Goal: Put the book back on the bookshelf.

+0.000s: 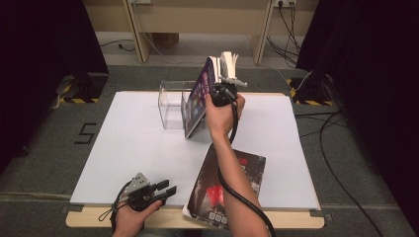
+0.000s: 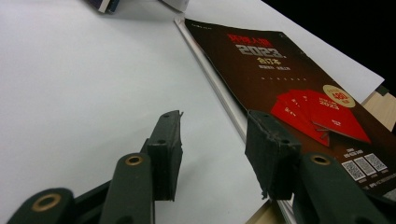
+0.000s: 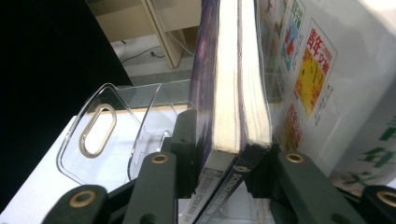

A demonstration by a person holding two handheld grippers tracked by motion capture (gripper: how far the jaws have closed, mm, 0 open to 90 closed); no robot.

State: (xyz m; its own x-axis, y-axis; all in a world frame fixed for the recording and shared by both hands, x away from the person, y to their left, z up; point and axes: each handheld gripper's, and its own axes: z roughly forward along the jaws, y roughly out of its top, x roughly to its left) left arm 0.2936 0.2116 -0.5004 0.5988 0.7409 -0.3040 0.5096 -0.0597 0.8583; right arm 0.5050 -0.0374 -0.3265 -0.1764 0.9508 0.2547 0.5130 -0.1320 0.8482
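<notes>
1. The dark magazine [image 2: 299, 88] lying at the near right of the table carries the number "2023" in red on its cover, under a line of red Chinese characters too small to read.
2. A round gold badge [image 2: 340, 96] on that cover has print too small to read.
3. Three QR codes [image 2: 364, 167] stand in a row at the cover's near edge.
4. The floor left of the table bears a black "5" [image 1: 85, 133].
</notes>
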